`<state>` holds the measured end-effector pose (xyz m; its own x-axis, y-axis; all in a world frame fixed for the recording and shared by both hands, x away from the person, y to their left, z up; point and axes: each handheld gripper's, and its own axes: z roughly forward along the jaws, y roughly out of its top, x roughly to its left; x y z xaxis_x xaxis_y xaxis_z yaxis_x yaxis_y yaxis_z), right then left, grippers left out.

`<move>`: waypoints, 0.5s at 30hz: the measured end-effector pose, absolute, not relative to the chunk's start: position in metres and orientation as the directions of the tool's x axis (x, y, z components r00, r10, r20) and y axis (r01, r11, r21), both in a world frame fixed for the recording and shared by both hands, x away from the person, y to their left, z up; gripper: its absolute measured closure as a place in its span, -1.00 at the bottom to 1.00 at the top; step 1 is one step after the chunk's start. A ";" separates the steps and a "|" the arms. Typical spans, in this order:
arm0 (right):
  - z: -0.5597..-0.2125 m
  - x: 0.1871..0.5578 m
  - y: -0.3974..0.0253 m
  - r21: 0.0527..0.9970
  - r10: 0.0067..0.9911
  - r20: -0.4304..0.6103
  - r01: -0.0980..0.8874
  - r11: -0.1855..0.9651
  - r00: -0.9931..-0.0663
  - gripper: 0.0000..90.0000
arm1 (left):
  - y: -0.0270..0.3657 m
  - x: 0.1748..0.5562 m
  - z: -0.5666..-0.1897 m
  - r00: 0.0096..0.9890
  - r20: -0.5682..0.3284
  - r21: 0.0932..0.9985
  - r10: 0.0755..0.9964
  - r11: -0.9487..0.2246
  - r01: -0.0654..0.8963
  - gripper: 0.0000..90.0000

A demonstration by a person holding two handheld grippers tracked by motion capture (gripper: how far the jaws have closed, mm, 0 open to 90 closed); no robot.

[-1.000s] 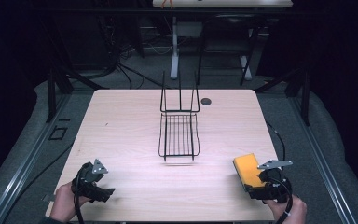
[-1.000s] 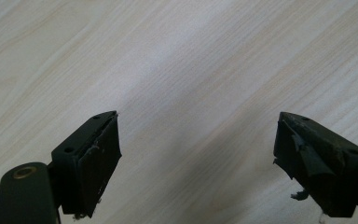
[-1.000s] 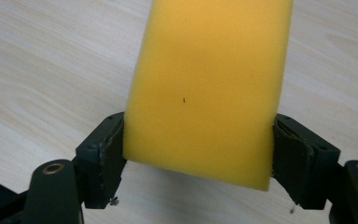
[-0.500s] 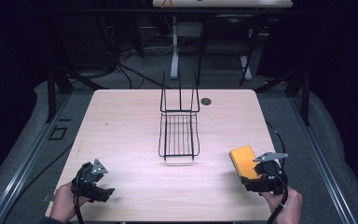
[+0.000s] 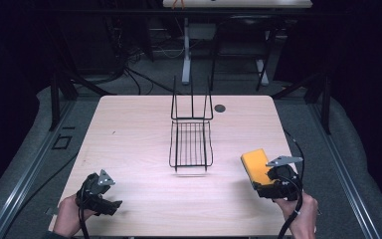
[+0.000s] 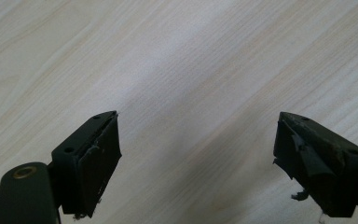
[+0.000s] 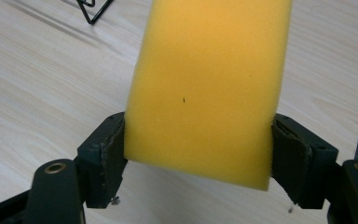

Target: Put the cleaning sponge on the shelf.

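Two grippers sit at the near edge of the worktop [image 5: 129, 139], each held in a person's hand. We note the right gripper [image 5: 266, 179] at about 4 o'clock from the worktop's centre, grasping a yellow sponge [image 5: 256, 165]. In the right gripper view the sponge [image 7: 209, 84] is pressed between both jaws, one on each of its long sides, and it sticks out forward past them over the bare wood; whether its underside touches the wood we cannot tell. The left gripper [image 5: 110, 205] lies at about 8 o'clock, well apart from the sponge. In the left gripper view its jaws stand wide and released, with bare wood grain between them. A black wire rack [image 5: 191, 144] stands at the centre of the worktop, its tall back at 12 o'clock and its low tray toward 6 o'clock. The sponge is near the rack's 4 o'clock corner, not touching it. A small dark round disc [image 5: 220, 108] shows in the worktop beside the rack's back, at about 1 o'clock.
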<state>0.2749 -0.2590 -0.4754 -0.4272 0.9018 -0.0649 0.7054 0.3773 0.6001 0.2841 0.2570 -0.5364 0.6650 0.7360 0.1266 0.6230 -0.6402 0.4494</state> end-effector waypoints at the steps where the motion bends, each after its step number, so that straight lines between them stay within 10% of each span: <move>1: -0.475 0.276 -0.259 0.597 0.900 -0.064 0.706 0.380 -0.430 -0.43 | 0.257 0.284 -0.536 0.665 0.126 0.449 0.736 -0.640 0.623 -0.68; 15: -0.467 0.290 -0.248 0.612 0.895 -0.066 0.690 0.386 -0.441 -0.42 | 0.257 0.284 -0.537 0.665 0.129 0.450 0.736 -0.641 0.622 -0.68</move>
